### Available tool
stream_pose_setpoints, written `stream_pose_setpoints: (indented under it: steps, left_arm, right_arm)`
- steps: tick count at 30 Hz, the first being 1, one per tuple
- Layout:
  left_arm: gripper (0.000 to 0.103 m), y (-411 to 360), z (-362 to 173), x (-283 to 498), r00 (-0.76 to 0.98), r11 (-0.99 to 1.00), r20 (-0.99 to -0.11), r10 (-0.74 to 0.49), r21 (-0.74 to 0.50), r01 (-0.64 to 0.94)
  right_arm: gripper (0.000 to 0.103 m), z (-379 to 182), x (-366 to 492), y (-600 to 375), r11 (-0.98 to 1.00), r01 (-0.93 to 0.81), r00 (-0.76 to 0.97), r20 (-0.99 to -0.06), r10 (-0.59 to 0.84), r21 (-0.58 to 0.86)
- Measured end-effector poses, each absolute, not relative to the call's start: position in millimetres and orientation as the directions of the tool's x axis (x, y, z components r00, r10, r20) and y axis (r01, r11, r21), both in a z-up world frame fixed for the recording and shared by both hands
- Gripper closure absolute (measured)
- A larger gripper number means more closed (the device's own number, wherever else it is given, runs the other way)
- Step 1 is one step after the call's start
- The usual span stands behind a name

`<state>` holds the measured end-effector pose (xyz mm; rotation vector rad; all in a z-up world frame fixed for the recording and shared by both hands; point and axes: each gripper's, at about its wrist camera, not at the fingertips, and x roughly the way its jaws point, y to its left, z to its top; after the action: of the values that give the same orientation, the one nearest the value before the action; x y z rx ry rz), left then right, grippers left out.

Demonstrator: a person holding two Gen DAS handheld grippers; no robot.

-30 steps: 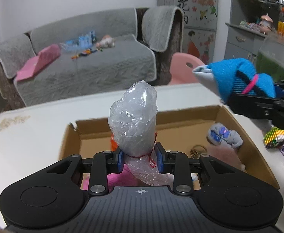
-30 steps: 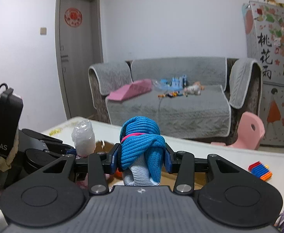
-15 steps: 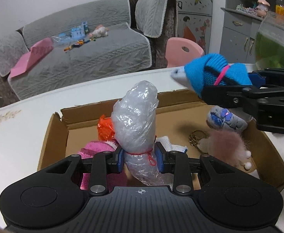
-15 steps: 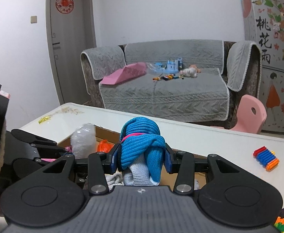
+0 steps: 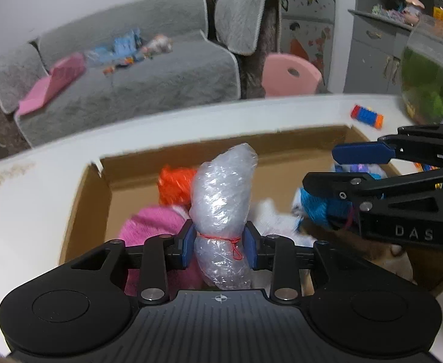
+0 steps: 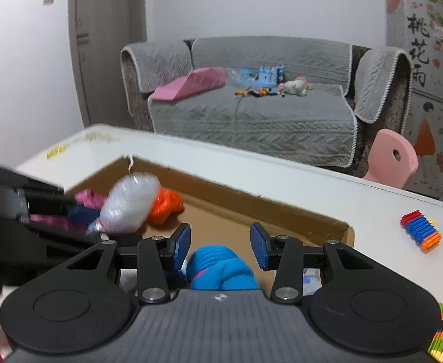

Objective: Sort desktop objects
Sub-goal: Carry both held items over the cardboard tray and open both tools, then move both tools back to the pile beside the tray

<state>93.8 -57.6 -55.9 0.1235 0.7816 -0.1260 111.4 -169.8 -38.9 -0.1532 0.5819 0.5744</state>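
My left gripper [image 5: 219, 245] is shut on a clear bubble-wrap bundle [image 5: 223, 199] tied with red string, held over the left part of the cardboard box [image 5: 79, 199]. The bundle also shows in the right wrist view [image 6: 129, 208]. My right gripper [image 6: 219, 242] is open over the box, and the blue rolled sock [image 6: 221, 267] lies just below its fingers. In the left wrist view the right gripper [image 5: 321, 169] shows at the right with the blue sock [image 5: 316, 208] under it. The box holds a pink cloth [image 5: 148, 227] and an orange item [image 5: 173, 187].
The box sits on a white table [image 6: 282, 178]. A stack of coloured blocks [image 6: 421, 231] lies on the table right of the box. A green glass bowl [image 5: 430, 84] stands at the far right. A grey sofa and a pink chair stand behind the table.
My right gripper has opened and let go of the blue sock, which has dropped into the box. Both grippers have moved lower over the box. The left still holds the bundle.
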Motion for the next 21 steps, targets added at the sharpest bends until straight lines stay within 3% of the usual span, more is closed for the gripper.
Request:
stream_pose_setpoints:
  steps: [6,14,21]
  left_arm:
    - [0.061,-71,-63,83,0.708,0.971,-0.706,-0.027,0.148,0.185]
    - [0.051,-87,-79,57,0.678,0.949,-0.735,-0.009,0.208,0.238]
    - [0.044,-82,-78,43,0.658,0.953,-0.752,-0.04,0.169,0.251]
  right_arm:
    - [0.06,-37,98,-165,0.821,-0.571,0.687,-0.558,0.466,-0.016]
    - [0.054,-39,62,-167,0.789,-0.608,0.677,-0.577,0.458,-0.087]
    - [0.045,-55,39,-178,0.781,-0.613,0.64,-0.653,0.405,-0.117]
